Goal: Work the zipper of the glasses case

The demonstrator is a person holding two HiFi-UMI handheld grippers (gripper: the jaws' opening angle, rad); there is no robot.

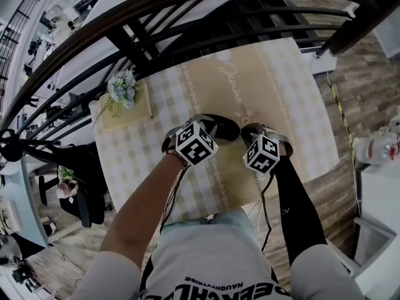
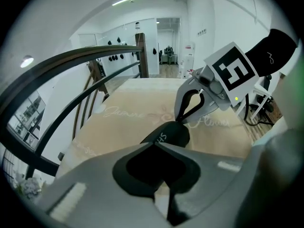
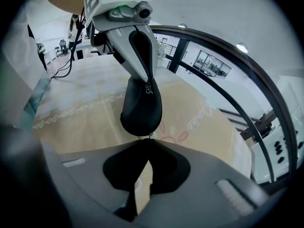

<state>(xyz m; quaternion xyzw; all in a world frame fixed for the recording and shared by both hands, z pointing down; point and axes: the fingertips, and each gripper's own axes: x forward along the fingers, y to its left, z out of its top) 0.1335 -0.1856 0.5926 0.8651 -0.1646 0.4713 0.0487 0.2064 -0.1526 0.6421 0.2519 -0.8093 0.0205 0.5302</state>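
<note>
The black glasses case (image 1: 226,128) is held above the checked tablecloth (image 1: 294,105) between both grippers. My left gripper (image 2: 156,144) is shut on the case's near end, and the case (image 2: 171,133) runs away from it toward the right gripper (image 2: 186,117). In the right gripper view the case (image 3: 141,106) hangs end-on below the left gripper's fingers (image 3: 140,51). My right gripper (image 3: 149,140) is shut at the case's tip on the small metal zipper pull (image 3: 150,136). In the head view the left gripper (image 1: 207,125) and right gripper (image 1: 252,132) face each other across the case.
A pale box with a flower bunch (image 1: 125,99) sits at the table's left corner. A dark curved railing (image 1: 187,5) runs behind the table. A black chair (image 1: 84,180) stands to the left, and white objects (image 1: 378,145) lie on the floor to the right.
</note>
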